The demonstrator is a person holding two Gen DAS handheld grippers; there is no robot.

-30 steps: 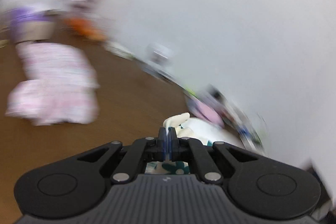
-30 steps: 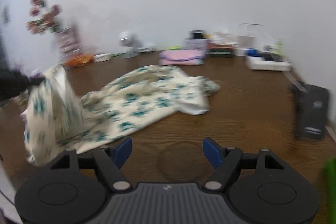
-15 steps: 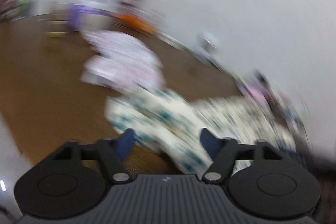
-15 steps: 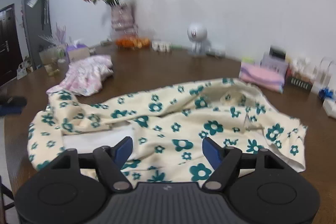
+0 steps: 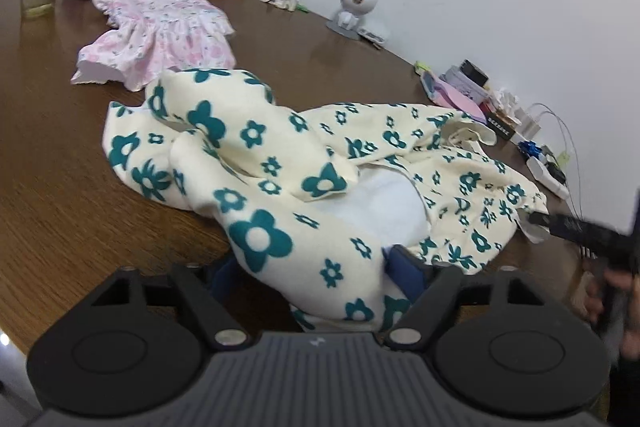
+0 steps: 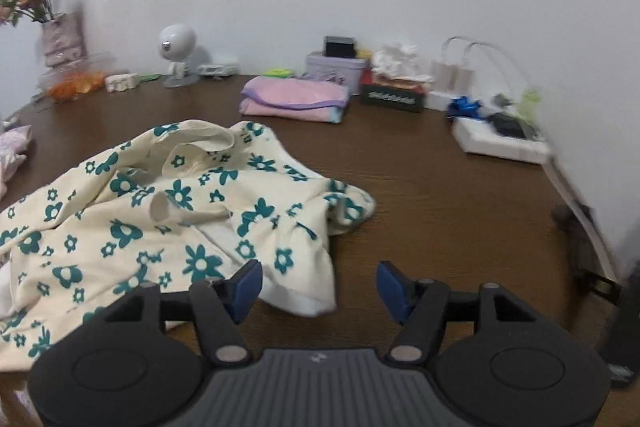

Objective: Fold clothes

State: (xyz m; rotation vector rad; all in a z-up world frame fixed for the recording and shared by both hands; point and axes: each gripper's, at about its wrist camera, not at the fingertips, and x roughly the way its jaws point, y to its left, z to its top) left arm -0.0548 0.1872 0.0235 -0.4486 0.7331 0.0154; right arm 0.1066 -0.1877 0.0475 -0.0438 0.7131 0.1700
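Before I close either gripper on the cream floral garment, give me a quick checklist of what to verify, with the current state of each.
1. Left gripper has cloth between its fingers: ok. A fold of the floral garment lies between the open jaws, which have just been closing.
2. Right gripper lined up on an edge: ok. The garment's white-lined corner sits between its open jaws, which have also just been closing.
3. Garment spread flat: not ok, bunched and folded over itself.
4. Pink dress clear of the garment: cannot tell, their edges meet.
5. Table free to the right of the garment: ok.
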